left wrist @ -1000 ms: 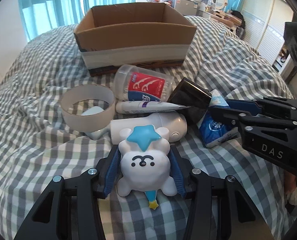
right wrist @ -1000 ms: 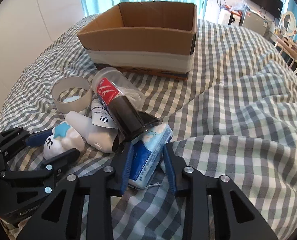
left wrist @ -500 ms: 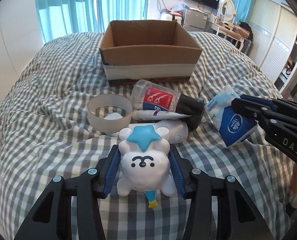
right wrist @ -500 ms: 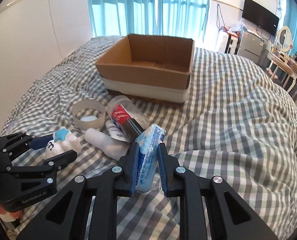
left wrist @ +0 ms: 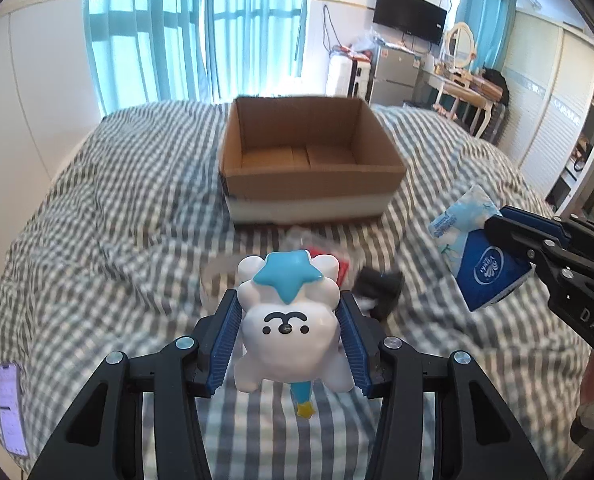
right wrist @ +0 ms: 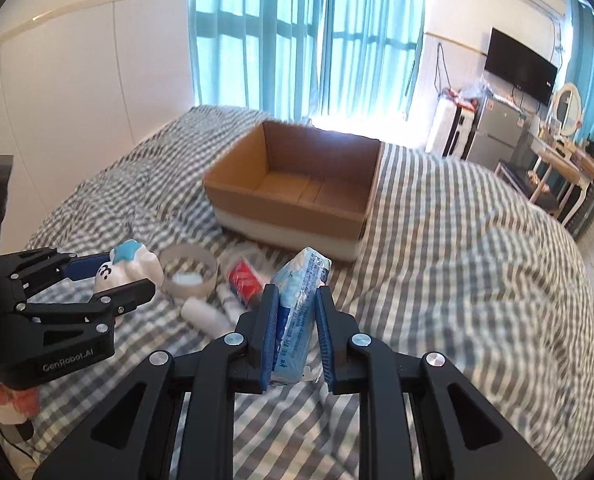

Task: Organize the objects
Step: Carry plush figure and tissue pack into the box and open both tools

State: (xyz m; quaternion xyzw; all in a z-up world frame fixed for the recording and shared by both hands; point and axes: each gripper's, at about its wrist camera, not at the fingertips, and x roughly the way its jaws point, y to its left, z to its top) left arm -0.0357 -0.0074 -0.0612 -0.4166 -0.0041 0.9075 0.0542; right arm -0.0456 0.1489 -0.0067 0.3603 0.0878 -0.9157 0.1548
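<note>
Two things are held above the checked bed: a white bear figurine (left wrist: 287, 330) with a blue star, pinched by the left gripper (left wrist: 289, 344), and a blue-white tissue pack (right wrist: 299, 308), squeezed by the right gripper (right wrist: 297, 332), whose jaws just closed tighter. An open cardboard box (left wrist: 309, 188) sits beyond.

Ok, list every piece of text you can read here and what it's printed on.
"DAS" – black right gripper body.
"GenRobot.AI" – black left gripper body.
Blue-and-white tissue pack: round logo and side print too small to read.
Red-labelled clear jar: blurred, unreadable.
</note>
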